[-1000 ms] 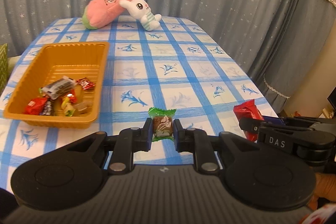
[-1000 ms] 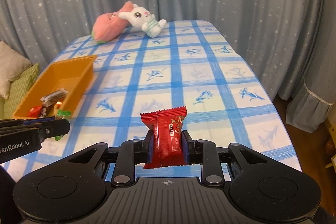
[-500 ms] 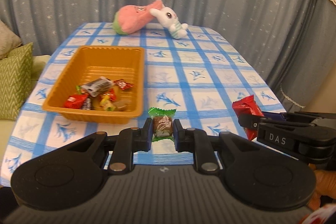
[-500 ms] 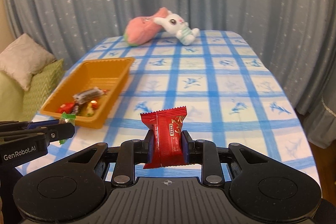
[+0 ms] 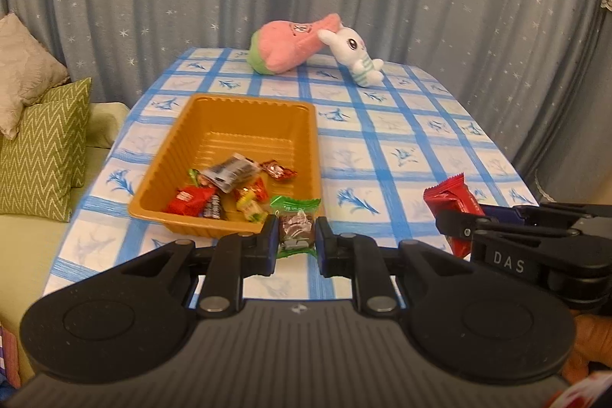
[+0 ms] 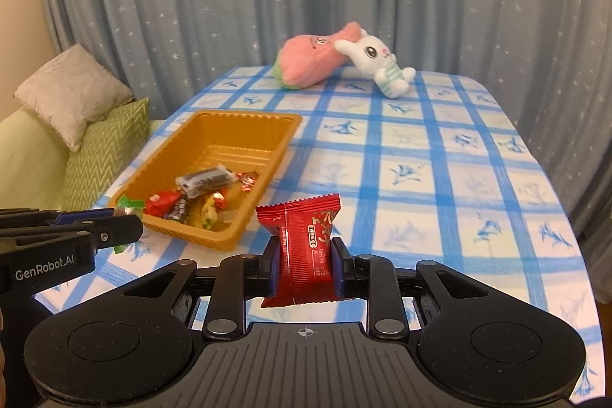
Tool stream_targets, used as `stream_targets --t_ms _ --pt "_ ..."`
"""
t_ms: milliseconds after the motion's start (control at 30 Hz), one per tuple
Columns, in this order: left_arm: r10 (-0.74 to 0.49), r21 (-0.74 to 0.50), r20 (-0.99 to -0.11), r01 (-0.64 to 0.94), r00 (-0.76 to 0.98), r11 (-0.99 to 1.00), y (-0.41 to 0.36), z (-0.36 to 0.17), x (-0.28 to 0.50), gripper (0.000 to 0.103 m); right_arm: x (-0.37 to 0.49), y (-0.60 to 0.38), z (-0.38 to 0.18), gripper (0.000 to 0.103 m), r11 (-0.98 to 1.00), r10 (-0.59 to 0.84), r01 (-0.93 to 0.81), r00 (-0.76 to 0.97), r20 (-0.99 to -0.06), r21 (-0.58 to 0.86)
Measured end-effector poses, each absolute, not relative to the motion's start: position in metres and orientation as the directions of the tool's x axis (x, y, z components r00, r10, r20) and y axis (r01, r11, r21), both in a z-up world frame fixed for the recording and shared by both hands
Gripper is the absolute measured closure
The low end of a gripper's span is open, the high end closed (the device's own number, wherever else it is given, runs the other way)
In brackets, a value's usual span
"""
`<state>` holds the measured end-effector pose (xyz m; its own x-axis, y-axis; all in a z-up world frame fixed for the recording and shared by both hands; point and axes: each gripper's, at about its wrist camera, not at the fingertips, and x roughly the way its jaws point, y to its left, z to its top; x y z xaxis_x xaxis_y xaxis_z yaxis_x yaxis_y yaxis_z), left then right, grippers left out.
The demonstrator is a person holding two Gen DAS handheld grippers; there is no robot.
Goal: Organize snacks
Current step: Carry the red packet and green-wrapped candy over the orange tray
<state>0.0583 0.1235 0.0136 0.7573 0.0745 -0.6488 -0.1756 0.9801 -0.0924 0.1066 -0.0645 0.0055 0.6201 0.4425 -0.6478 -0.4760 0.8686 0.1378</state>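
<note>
My left gripper (image 5: 295, 236) is shut on a small green-wrapped snack (image 5: 294, 221), held above the table just in front of the near rim of the orange tray (image 5: 244, 102). The tray holds several wrapped snacks (image 5: 225, 190) in its near half. My right gripper (image 6: 304, 257) is shut on a red snack packet (image 6: 306, 247), held upright over the tablecloth to the right of the orange tray (image 6: 244, 119). Each gripper shows at the edge of the other's view: the right gripper (image 5: 451, 222) with its red packet (image 5: 449, 197), the left gripper (image 6: 126, 220) with its green snack (image 6: 128, 205).
A blue-checked tablecloth (image 6: 440, 178) covers the table. A pink plush (image 5: 287, 44) and a white rabbit plush (image 5: 354, 54) lie at the far end. Green and beige cushions (image 5: 42, 125) sit on a sofa left of the table. Grey starred curtains hang behind.
Both grippers have swung left and risen slightly, each still holding its snack. The orange tray now sits nearer the middle of both views, and the sofa cushions have come into sight.
</note>
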Motion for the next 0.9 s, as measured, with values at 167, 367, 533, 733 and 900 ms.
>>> stream_targets --t_ms 167,367,533,733,900 --pt "0.086 -0.094 -0.648 -0.191 0.757 0.977 0.139 0.015 0.063 0.086 0.113 -0.045 0.008 0.076 0.856 0.456 -0.501 0.614 -0.644 0.129" --pt "0.098 -0.093 -0.647 -0.206 0.756 0.974 0.156 0.018 0.072 0.086 0.12 -0.022 0.01 0.076 0.838 0.474 -0.533 0.603 -0.642 0.119" --pt "0.11 -0.089 -0.645 -0.218 0.756 0.972 0.172 0.021 0.081 0.086 0.129 -0.004 0.012 0.076 0.825 0.488 -0.553 0.594 -0.639 0.115" --pt "0.121 -0.083 -0.642 -0.225 0.757 0.971 0.191 0.024 0.094 0.086 0.141 0.016 0.014 0.076 0.812 0.5 -0.574 0.588 -0.636 0.108" --pt "0.118 -0.087 -0.646 -0.227 0.754 0.97 0.205 0.022 0.106 0.086 0.155 0.031 0.01 0.076 0.806 0.504 -0.582 0.578 -0.642 0.109"
